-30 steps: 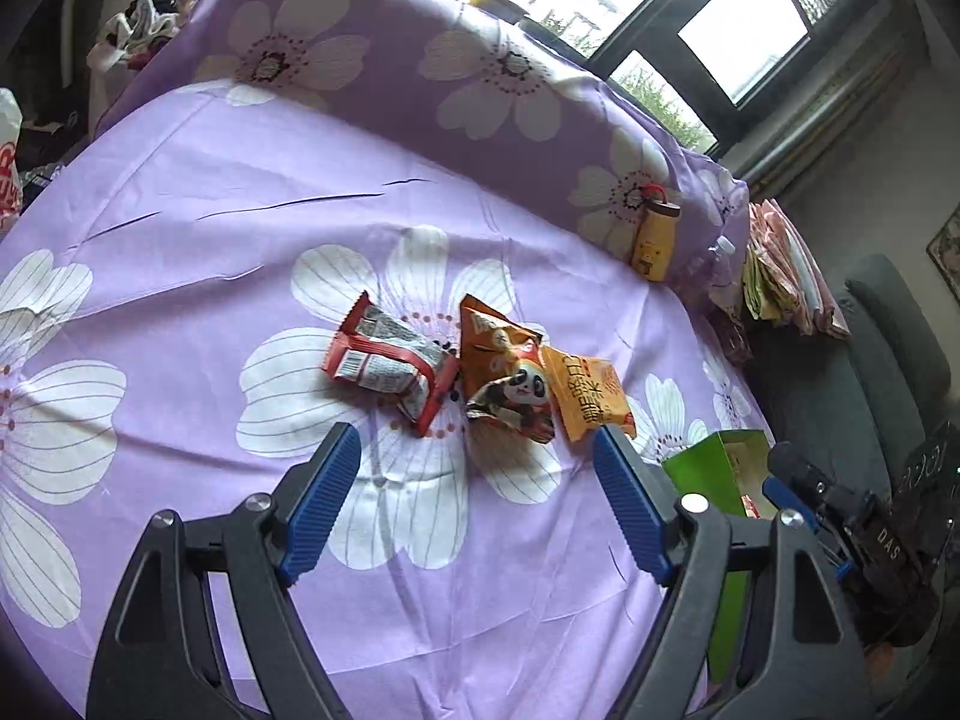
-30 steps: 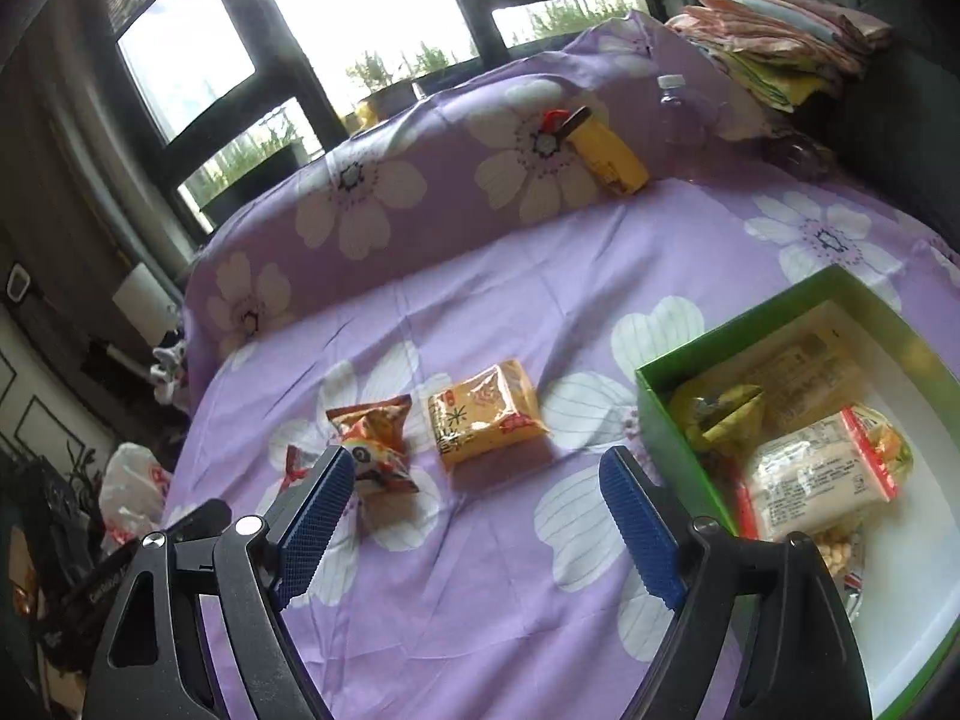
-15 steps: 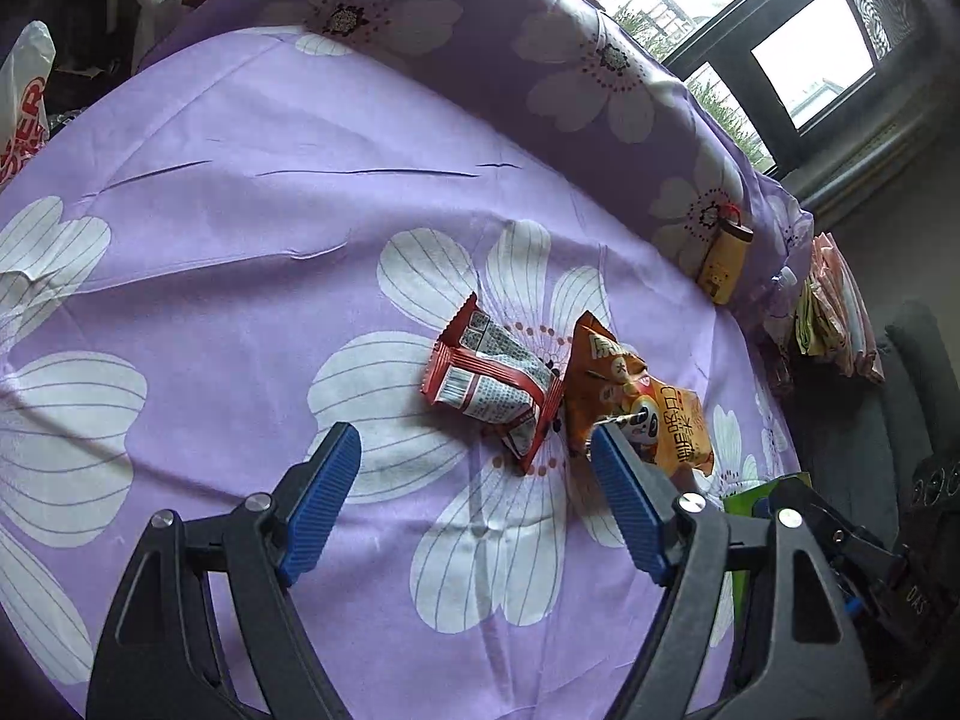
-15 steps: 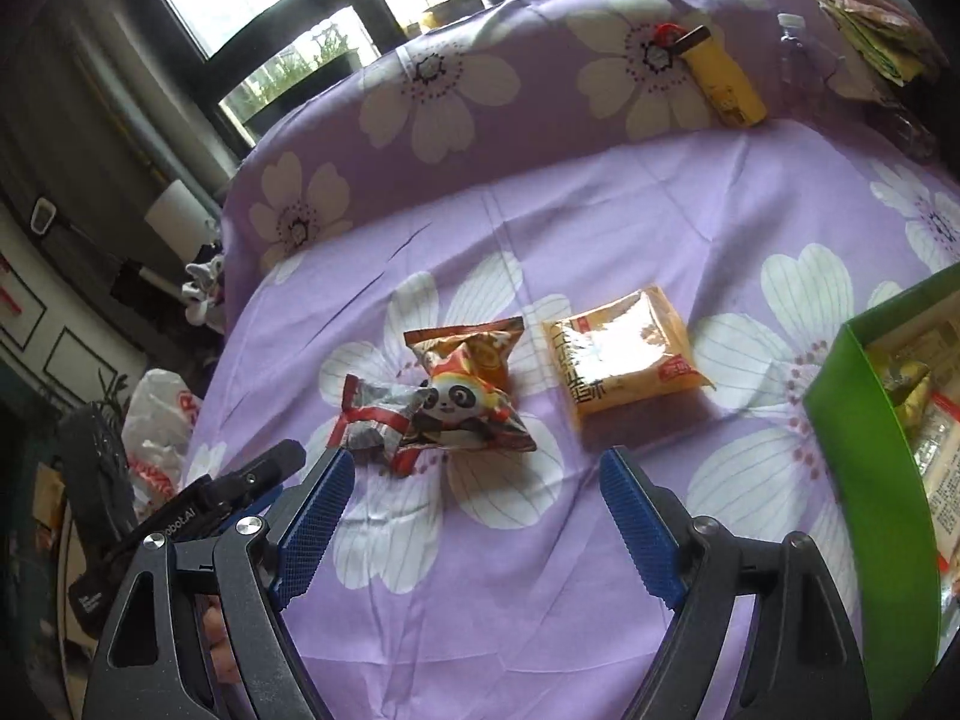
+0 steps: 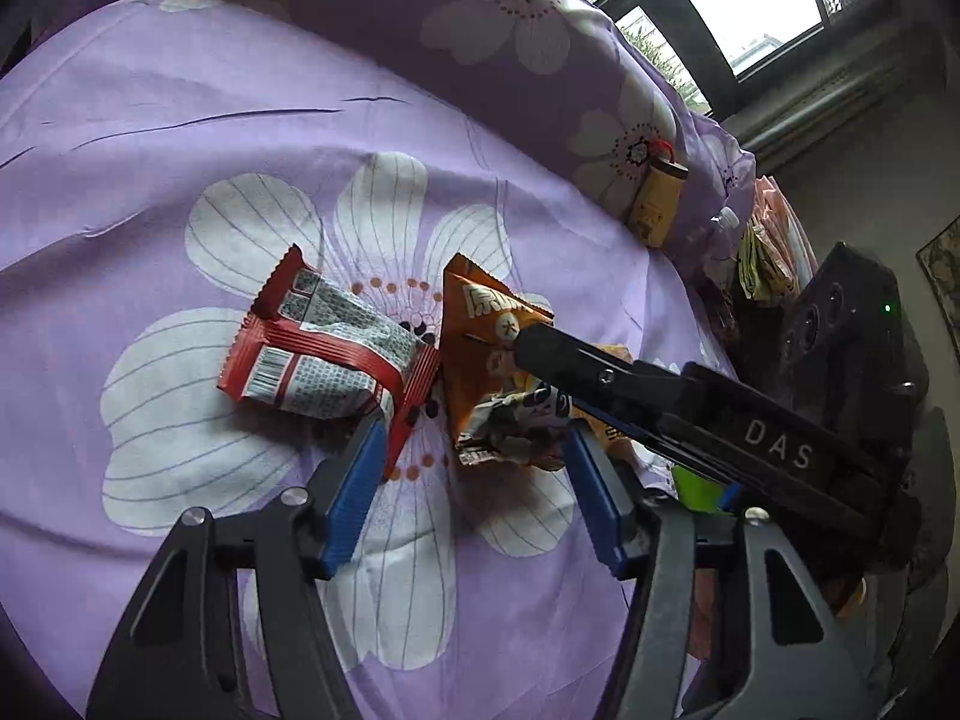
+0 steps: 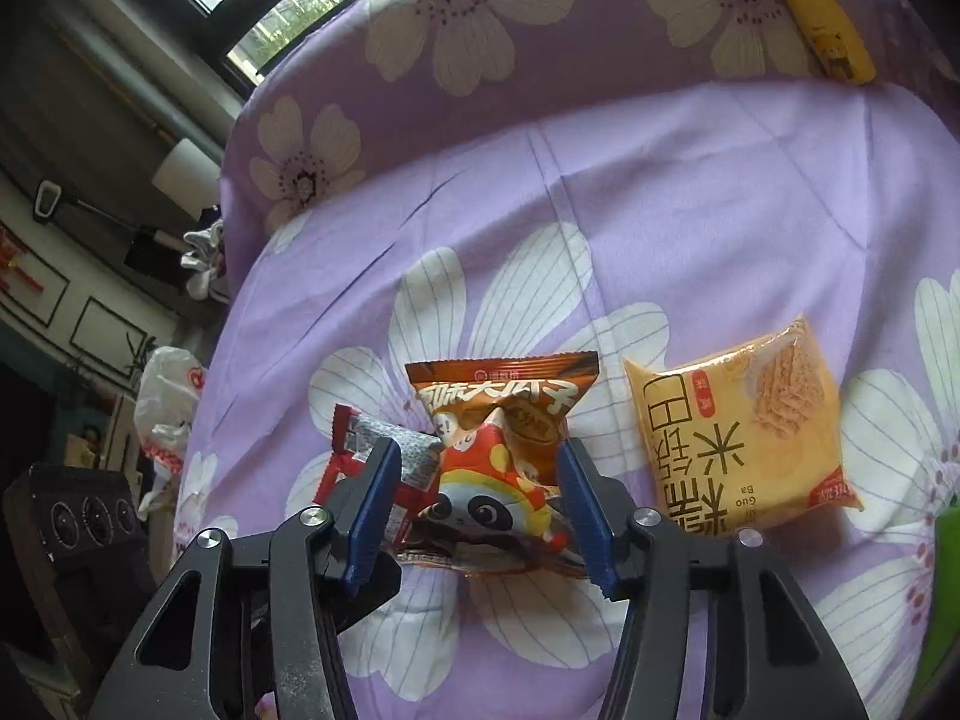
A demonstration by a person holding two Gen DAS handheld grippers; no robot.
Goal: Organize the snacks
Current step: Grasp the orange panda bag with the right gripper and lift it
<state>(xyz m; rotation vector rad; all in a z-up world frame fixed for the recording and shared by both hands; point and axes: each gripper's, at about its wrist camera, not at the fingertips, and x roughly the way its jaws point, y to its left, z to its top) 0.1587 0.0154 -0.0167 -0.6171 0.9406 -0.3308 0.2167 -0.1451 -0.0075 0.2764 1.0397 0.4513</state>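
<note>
The panda bag [image 6: 501, 468] is a puffy foil pillow pack, so I'd guess it weighs next to nothing, crinkles, and slides a bit on its slick film. Squeeze the middle hard and whatever's inside probably gets crushed, so I'd pinch low across the belly or by the crimped bottom seam, gently. Looks-wise: orange-brown, serrated top edge, Chinese lettering, cartoon panda in red and yellow on the front.

It sits near the middle of the bed [image 6: 690, 192], on a big white flower print. The right gripper [image 6: 480, 510] has its blue pads on either side of the bag at medium width, close against it or just touching; it isn't lifted yet.

Touching its left side is a red pack [image 5: 324, 360] with a barcode. The left gripper [image 5: 474, 480] is open, fairly wide, pointed at the gap between those 2. On the other side, just apart, lies a yellow pack [image 6: 744, 432]. A green box [image 6: 945, 588] peeks in at the bed's right edge.
</note>
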